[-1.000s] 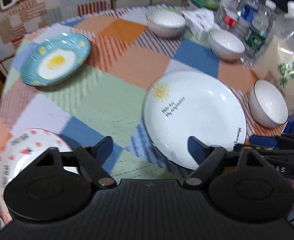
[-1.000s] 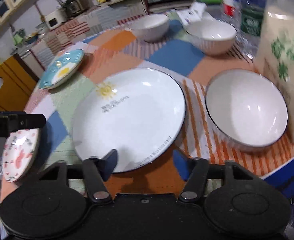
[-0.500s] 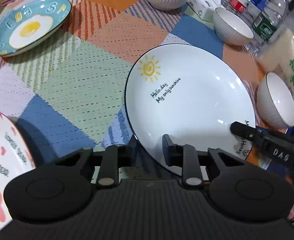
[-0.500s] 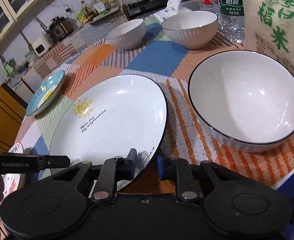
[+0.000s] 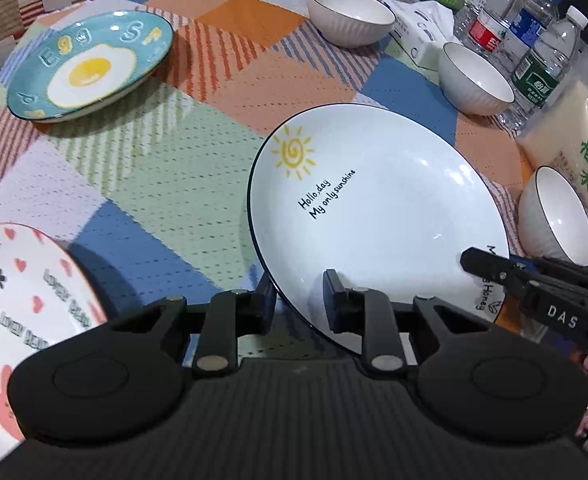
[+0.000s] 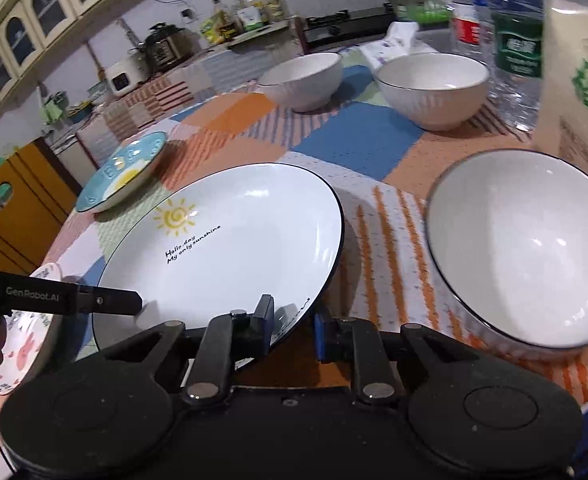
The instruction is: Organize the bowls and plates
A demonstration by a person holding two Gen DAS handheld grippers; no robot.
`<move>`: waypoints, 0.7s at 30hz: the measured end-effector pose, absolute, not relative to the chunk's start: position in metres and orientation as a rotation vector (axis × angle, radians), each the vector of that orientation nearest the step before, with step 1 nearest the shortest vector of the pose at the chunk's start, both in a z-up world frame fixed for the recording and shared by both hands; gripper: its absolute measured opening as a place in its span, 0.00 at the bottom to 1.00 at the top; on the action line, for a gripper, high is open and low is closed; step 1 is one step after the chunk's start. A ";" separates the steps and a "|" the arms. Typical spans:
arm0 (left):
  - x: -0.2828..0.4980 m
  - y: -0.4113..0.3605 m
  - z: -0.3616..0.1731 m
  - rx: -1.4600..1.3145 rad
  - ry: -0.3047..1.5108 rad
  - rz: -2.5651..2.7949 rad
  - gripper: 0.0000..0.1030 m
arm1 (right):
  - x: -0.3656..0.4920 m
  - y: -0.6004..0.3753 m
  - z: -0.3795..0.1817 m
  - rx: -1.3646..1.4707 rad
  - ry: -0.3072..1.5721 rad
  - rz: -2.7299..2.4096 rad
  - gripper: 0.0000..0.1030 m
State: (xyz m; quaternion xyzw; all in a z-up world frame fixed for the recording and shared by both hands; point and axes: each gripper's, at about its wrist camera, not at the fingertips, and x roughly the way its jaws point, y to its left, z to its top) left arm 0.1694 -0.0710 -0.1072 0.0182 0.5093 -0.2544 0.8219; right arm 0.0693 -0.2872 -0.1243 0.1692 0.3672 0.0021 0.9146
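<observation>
Gripping sunshine plate (image 5: 378,204) rim | "Hello,day My only sunshine" | both tongs

Left gripper (image 5: 299,302) angled steeply down, jaws just closed — clamped on near rim of white plate (image 5: 378,208), right gripper (image 6: 292,326) likewise clamped — on its right near rim

We have the sun plate (image 5: 378,216) at the near edge of the table (image 5: 166,160), with the left gripper (image 5: 300,304) astride its near-left rim and the right gripper (image 6: 294,322) astride its near-right rim. To its right we find a bowl (image 6: 526,252), just before the rice bag (image 5: 566,136). Behind the plate we see two more bowls (image 5: 350,16) (image 5: 476,80), bottles (image 5: 542,68) beside them. Far left lies the egg plate (image 5: 90,64); at near left, the carrot plate (image 5: 18,300).
</observation>
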 end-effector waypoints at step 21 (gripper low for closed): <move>0.238 -0.078 -0.102 0.056 1.079 -0.491 0.25 | 0.159 -0.287 -0.107 0.301 0.774 0.065 0.24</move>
